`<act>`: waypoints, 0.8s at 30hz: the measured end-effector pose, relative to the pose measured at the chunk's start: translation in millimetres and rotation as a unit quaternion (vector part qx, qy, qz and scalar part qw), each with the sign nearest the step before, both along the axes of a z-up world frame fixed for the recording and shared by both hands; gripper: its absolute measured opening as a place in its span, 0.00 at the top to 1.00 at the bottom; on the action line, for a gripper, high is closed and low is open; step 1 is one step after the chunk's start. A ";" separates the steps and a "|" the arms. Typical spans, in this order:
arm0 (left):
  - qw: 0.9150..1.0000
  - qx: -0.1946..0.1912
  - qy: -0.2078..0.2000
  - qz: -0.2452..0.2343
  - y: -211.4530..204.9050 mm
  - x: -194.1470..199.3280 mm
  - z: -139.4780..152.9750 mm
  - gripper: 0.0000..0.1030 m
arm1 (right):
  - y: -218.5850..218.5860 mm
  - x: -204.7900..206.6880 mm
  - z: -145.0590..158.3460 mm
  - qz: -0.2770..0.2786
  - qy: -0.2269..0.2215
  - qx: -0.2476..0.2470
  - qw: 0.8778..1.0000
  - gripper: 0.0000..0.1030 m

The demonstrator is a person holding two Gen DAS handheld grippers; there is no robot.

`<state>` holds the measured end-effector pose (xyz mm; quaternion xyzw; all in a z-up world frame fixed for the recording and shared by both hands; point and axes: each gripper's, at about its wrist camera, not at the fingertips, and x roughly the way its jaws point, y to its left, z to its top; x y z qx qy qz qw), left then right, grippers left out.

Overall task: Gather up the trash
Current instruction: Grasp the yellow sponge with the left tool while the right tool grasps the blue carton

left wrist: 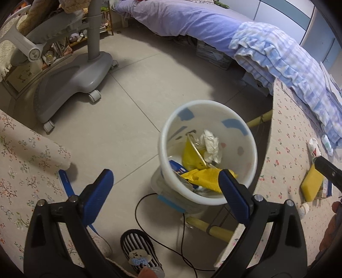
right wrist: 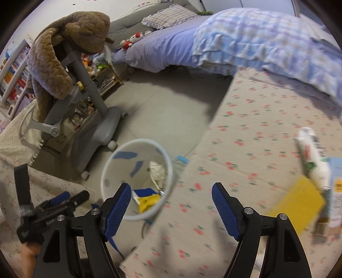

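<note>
Nearest in the left wrist view, the left gripper [left wrist: 163, 184] points steeply down, its blue-padded jaws spread wide with nothing between them. Below it a striped slipper [left wrist: 139, 252] and a thin black cable [left wrist: 149, 213] lie on the grey tile floor [left wrist: 139, 89]. Just past the fingertips stands the white bin [left wrist: 250, 154], tilted toward the camera, holding crumpled white paper [left wrist: 210, 147], yellow wrappers [left wrist: 201, 175] and a blue packet [left wrist: 177, 167]. It sits on the floor between two surfaces covered in floral cloth [left wrist: 284, 154].

The right gripper [right wrist: 171, 203] also angles downward, jaws standing open and empty, its left finger over the bin's rim [right wrist: 136, 218] and its right finger above the cloth-covered table. This picture is blurred. At its lower left the other gripper appears as a black tool with blue pads, a hand under it.

Only the right view shows clearly what remains on the table: a yellow sponge-like block [right wrist: 299, 205], a white tube [right wrist: 314, 158] lying beside it, and a pale blue box [right wrist: 335, 181] at the edge. In the left view these are squeezed into the far right margin.

Farther off, a grey wheeled chair base [left wrist: 79, 77] stands on the tiles; the right view alone shows the brown quilted garment [right wrist: 64, 53] draped over that chair, and bookshelves [right wrist: 12, 72] behind. Beyond lies a bed [left wrist: 181, 19] with a lilac sheet and checked blanket [right wrist: 267, 40].
</note>
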<state>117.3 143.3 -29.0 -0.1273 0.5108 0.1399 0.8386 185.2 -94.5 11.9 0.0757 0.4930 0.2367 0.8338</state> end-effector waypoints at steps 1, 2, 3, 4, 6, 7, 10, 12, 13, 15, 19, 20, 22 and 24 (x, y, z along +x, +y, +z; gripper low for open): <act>1.000 -0.003 0.000 -0.004 -4.3 0.5 0.1 0.05 | -8.4 -3.5 3.1 -0.006 -0.004 -0.006 1.000 0.22; 1.000 -0.005 0.000 -0.007 -7.4 0.5 0.3 0.05 | -17.5 -6.9 5.7 -0.011 -0.008 -0.011 1.000 0.22; 1.000 -0.007 0.000 -0.011 -11.3 1.0 0.5 0.05 | -25.8 -10.4 8.3 -0.017 -0.012 -0.014 1.000 0.22; 1.000 -0.009 0.000 -0.015 -15.3 1.3 0.7 0.05 | -35.3 -13.4 11.0 -0.024 -0.015 -0.017 0.999 0.21; 1.000 -0.011 0.001 -0.023 -24.8 2.4 1.3 0.05 | -52.6 -18.7 15.3 -0.037 -0.020 -0.022 0.999 0.21; 1.000 -0.012 0.001 -0.028 -31.1 2.7 1.7 0.05 | -63.8 -21.8 17.2 -0.046 -0.022 -0.024 0.998 0.21; 0.999 -0.016 -0.001 -0.037 -44.4 2.3 2.9 0.05 | -88.4 -27.8 20.1 -0.065 -0.027 -0.029 0.997 0.21; 0.999 -0.018 -0.003 -0.044 -54.7 3.0 4.5 0.05 | -107.2 -31.4 20.6 -0.080 -0.030 -0.029 0.996 0.21; 0.999 -0.018 -0.005 -0.049 -60.4 3.3 5.3 0.05 | -117.7 -32.8 20.5 -0.089 -0.031 -0.029 0.995 0.21; 0.998 -0.014 -0.006 -0.060 -73.9 4.7 6.7 0.05 | -139.2 -34.4 19.1 -0.106 -0.031 -0.026 0.994 0.21; 0.997 -0.013 -0.004 -0.078 -97.7 11.0 6.1 0.05 | -177.0 -30.8 13.9 -0.146 -0.017 -0.020 0.989 0.21; 0.997 -0.013 -0.003 -0.082 -104.4 13.4 5.6 0.05 | -187.0 -28.6 12.9 -0.156 -0.012 -0.016 0.987 0.21; 0.996 -0.012 -0.002 -0.092 -119.2 19.2 5.6 0.05 | -204.9 -25.4 9.1 -0.174 -0.004 -0.019 0.985 0.21; 0.995 -0.009 -0.003 -0.101 -132.3 23.5 5.9 0.05 | -219.9 -22.1 4.0 -0.187 0.004 -0.027 0.982 0.21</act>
